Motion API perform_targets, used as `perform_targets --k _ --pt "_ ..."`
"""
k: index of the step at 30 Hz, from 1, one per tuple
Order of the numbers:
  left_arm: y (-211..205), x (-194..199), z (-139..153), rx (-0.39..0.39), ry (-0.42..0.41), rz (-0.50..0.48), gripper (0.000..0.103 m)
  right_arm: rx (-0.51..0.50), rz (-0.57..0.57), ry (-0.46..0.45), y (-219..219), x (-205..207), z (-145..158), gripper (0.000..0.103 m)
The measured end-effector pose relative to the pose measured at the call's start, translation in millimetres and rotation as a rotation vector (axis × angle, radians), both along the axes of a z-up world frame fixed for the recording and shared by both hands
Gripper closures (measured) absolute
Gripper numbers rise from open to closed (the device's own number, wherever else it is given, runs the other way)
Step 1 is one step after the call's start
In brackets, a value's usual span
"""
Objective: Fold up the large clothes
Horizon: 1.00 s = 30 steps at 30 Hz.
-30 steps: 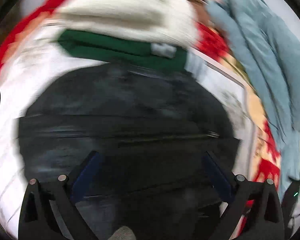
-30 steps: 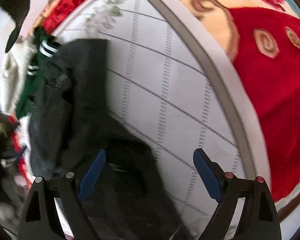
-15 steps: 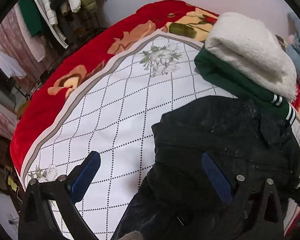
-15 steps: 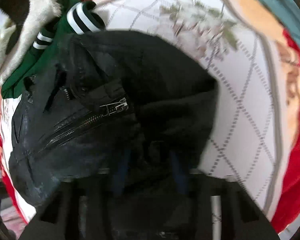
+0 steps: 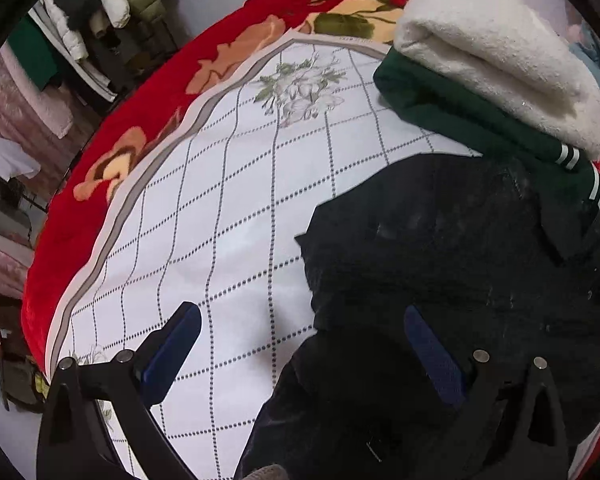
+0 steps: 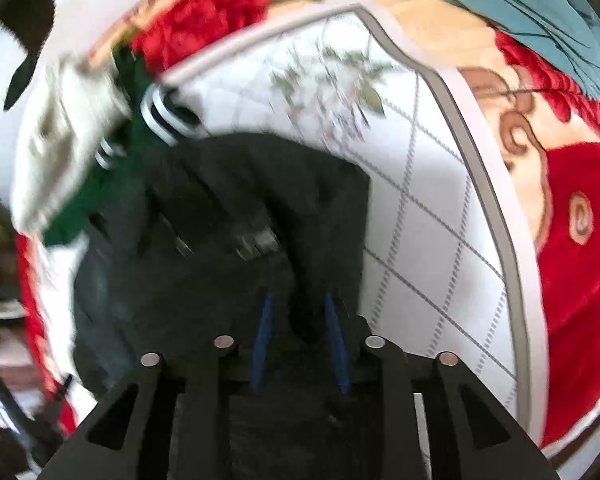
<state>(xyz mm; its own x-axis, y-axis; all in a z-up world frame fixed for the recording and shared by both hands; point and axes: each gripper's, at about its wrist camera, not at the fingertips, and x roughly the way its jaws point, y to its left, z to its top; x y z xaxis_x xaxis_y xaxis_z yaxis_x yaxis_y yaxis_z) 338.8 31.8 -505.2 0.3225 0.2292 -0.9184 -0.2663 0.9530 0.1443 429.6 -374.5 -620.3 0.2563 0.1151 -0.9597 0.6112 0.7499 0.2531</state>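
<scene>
The black jacket lies on the bed's quilted white cover, touching the folded green garment. Left gripper: jaws wide apart; the jacket's edge lies between them, ungripped. Right gripper: jaws nearly together, clamped on a fold of the jacket.

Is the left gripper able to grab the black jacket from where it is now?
Probably yes. The left gripper is open, and one of its fingers already sits over the black jacket. Nothing lies between them; the green garment and white fleece are stacked beyond the jacket.
</scene>
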Motion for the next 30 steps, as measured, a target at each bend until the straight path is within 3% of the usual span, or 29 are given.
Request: perform_targets --k 2,3,5,6,8,10,13,17,19,21,23,25,26,28,30 --pt "-2 2 1 0.002 -0.003 -0.005 0.0 0.07 0.014 -0.035 0 8 -5 0.039" --pt "-2 3 0 0.0 -0.001 -0.006 0.0 0.108 0.029 -0.007 2 15 -19 0.034" --pt "-4 5 -2 -0.002 0.006 -0.01 0.0 0.15 0.065 0.103 9 27 -55 0.034" --pt "-5 5 -2 0.0 0.012 -0.013 0.0 0.144 0.09 0.161 14 30 -72 0.038" --pt "-7 6 0 0.005 0.014 -0.02 0.0 0.031 0.089 0.215 18 35 -79 0.092" --pt "-6 4 5 0.003 0.004 -0.026 0.0 0.036 0.06 0.157 15 34 -64 0.096" --pt "-3 2 14 -0.001 -0.01 -0.023 0.0 0.054 -0.005 0.031 12 16 -19 0.099" --pt "-1 4 15 -0.005 -0.008 -0.014 0.0 0.005 -0.061 -0.026 7 -11 22 0.1" --pt "-1 7 10 0.0 0.005 -0.011 0.0 -0.02 -0.076 0.009 0 -20 20 0.1" --pt "-2 10 -1 0.022 0.017 -0.016 0.0 -0.049 -0.087 0.096 -10 -29 -1 0.1" --pt "1 17 -23 0.043 0.079 -0.013 0.0 -0.047 -0.021 0.228 -15 -28 -37 0.1" --pt "13 18 -34 -0.031 0.103 0.012 0.0 0.066 -0.077 0.269 -26 -41 -64 0.1" --pt "21 17 -36 -0.092 0.09 0.032 0.0 0.151 -0.131 0.229 -33 -48 -70 0.099" --pt "33 16 -41 -0.209 0.069 0.055 0.0 0.186 -0.163 0.172 -39 -56 -69 0.096" --pt "36 17 -50 -0.286 0.076 0.047 0.0 0.212 -0.161 0.082 -42 -58 -68 0.071"
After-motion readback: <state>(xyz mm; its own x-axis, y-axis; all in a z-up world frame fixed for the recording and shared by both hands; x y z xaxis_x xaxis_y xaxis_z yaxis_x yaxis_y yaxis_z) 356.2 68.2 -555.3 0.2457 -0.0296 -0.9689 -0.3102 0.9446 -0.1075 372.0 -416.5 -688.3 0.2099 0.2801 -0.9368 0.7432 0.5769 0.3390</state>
